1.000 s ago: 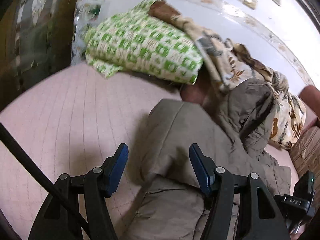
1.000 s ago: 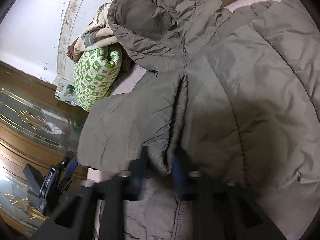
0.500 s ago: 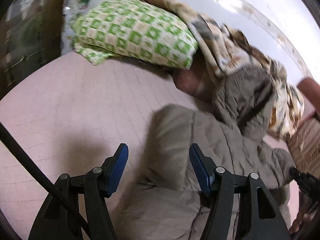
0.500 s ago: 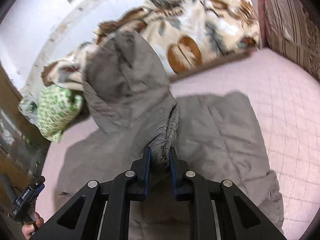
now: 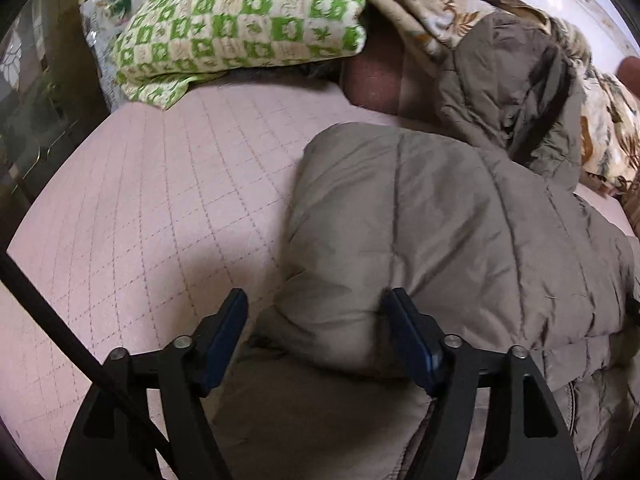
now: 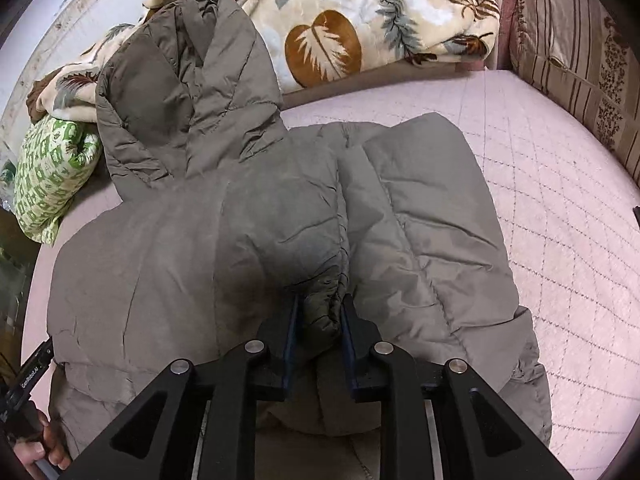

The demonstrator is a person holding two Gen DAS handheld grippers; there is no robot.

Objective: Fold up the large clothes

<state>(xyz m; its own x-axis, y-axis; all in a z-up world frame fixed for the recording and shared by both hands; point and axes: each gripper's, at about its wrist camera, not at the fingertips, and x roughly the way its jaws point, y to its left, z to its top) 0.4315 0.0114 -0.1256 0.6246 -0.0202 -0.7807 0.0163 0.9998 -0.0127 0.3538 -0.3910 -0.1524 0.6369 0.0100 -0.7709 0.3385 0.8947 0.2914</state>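
A large grey-brown puffer jacket (image 5: pixel 440 220) lies spread on the pink quilted bed (image 5: pixel 160 200), its hood (image 6: pixel 180 80) resting against a blanket at the far side. My left gripper (image 5: pixel 316 312) straddles a folded, puffy edge of the jacket. Its jaws are opening: the right pad is against the fabric and the left pad stands clear of it. My right gripper (image 6: pixel 319 316) is shut on a bunched ridge of the jacket (image 6: pixel 160 260) near its middle, lifted slightly above the flat panels. A hand (image 6: pixel 44 444) holding the left gripper shows at the lower left of the right wrist view.
A green checked pillow (image 5: pixel 240 20) and a leaf-print blanket (image 6: pixel 340 20) are piled along the wall behind the jacket. A striped cushion (image 6: pixel 580 60) borders the bed on the right. A dark glass-fronted cabinet (image 5: pixel 32 80) stands at the left. Bare quilt (image 6: pixel 560 240) lies right of the jacket.
My left gripper has dropped closer to the jacket's edge and its jaws have widened. The right gripper kept its pinch and swung toward the hood; the jacket now lies flatter.
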